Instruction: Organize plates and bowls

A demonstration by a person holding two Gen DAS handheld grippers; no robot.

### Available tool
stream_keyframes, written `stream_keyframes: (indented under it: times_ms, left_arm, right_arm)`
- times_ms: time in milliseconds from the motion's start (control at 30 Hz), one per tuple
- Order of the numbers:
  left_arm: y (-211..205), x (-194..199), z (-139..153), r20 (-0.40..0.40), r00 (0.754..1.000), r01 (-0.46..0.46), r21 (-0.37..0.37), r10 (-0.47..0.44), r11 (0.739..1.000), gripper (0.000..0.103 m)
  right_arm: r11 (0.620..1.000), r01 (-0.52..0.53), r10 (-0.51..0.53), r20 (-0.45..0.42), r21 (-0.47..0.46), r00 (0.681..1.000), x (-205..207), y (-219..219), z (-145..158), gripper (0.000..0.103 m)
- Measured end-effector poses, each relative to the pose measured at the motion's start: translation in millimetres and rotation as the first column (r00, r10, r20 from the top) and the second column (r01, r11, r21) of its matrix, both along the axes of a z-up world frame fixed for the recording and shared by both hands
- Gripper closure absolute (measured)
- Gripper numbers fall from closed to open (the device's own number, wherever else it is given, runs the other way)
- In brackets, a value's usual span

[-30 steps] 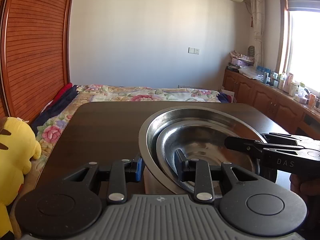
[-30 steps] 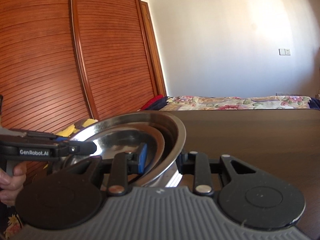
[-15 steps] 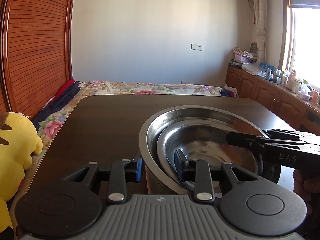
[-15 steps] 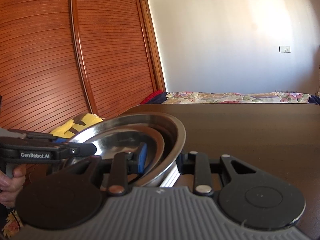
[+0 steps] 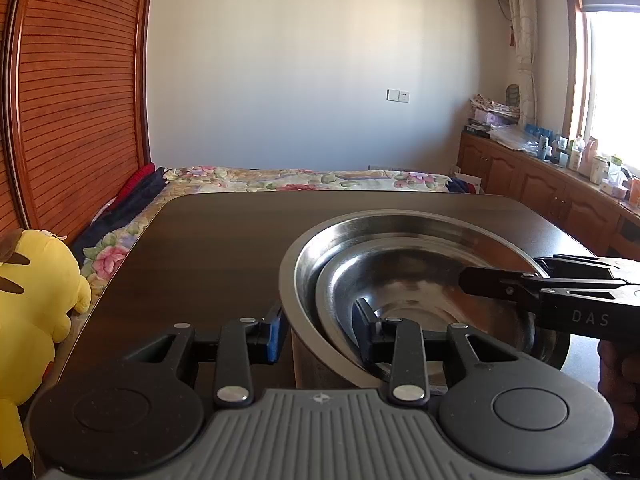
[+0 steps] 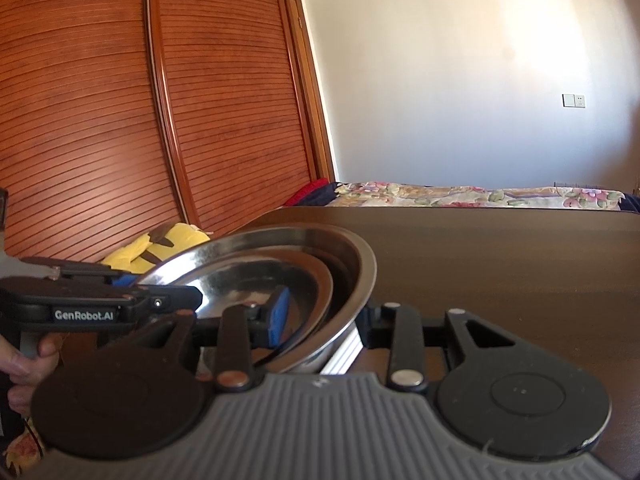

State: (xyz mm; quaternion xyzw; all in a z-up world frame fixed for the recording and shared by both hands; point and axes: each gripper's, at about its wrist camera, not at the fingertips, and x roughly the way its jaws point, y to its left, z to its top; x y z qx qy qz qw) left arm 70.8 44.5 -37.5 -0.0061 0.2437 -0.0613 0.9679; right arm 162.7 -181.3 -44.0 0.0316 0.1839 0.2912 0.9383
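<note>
Now the large round stainless-steel bowl, a smaller steel bowl nested inside, sits on the dark wooden table between both hands. The left hand-held gripper straddles its near-left rim and the right hand-held gripper straddles the opposite rim. Both sets of jaws are opening around the walls, equally near.

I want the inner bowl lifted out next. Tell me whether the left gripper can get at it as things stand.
Probably yes. The left gripper already straddles the near rims, one finger inside the inner bowl. But the outer bowl wall sits between the opening jaws too, so it would likely pinch both. The right gripper straddles the opposite rim.
</note>
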Motion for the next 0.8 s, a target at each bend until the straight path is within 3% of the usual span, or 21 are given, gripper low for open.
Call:
stream_keyframes:
  times_ms: [233,633,800]
  left_arm:
    - [-0.5,1.5,2.8,0.010,1.000,-0.021,0.007,0.021,1.000,0.052]
    - [0.3,-4.5,12.1,0.046,0.996,-0.078,0.037,0.076,0.996,0.031]
    - [-5.5,-11.9,23.6,0.078,0.995,-0.069,0.038,0.065,0.997,0.015]
  right_arm:
    - [1.000,0.022,-0.021,0.016,-0.012,1.000,-3.4,-3.0,6.7,0.055]
    - [0.994,0.106,-0.105,0.059,-0.007,0.993,-13.4,-20.3,18.2,0.054]
    - [0.989,0.150,-0.149,0.077,-0.012,0.986,-19.3,-26.2,23.5,0.041]
